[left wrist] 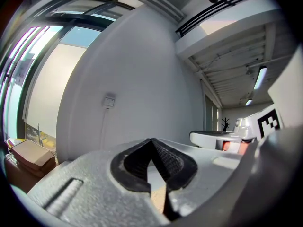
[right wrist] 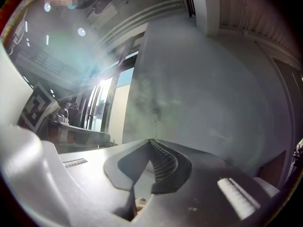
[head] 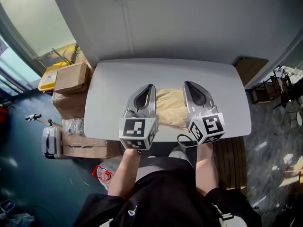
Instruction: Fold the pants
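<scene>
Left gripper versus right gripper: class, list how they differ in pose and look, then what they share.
The left gripper leans rightward, the right gripper leftward, so their tips converge. The left gripper overlaps the tan pants' left edge, the right gripper their right edge. A black cable loops beside the right gripper; none shows by the left gripper. Both have shut fingers.

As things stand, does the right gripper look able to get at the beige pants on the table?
Probably yes. The pants lie uncovered on the table close by the right gripper, with nothing between them. Its jaws are shut and would have to open first.
</scene>
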Action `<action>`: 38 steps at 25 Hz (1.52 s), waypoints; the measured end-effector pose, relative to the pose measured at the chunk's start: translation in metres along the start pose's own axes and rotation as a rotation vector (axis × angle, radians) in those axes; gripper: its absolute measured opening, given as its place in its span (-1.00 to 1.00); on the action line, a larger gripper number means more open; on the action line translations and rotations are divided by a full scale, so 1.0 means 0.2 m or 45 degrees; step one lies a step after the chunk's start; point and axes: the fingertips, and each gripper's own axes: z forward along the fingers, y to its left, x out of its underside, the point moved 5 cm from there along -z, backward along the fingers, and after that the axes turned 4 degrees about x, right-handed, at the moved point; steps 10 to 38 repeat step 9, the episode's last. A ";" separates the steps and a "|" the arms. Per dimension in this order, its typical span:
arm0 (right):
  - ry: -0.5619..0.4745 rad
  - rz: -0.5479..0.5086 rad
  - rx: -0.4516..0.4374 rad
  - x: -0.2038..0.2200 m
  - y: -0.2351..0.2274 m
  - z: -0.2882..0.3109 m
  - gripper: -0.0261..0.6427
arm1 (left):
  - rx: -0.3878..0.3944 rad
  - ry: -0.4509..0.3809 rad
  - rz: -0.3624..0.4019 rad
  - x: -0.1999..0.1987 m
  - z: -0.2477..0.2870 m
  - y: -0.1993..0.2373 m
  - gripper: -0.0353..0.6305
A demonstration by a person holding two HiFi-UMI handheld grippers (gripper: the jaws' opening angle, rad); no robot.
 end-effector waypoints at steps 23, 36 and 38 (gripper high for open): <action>0.002 -0.014 -0.034 0.00 0.05 0.04 -0.91 | -0.018 0.011 -0.002 0.02 -0.02 0.05 -0.88; 0.002 -0.014 -0.034 0.00 0.05 0.04 -0.91 | -0.018 0.011 -0.002 0.02 -0.02 0.05 -0.88; 0.002 -0.014 -0.034 0.00 0.05 0.04 -0.91 | -0.018 0.011 -0.002 0.02 -0.02 0.05 -0.88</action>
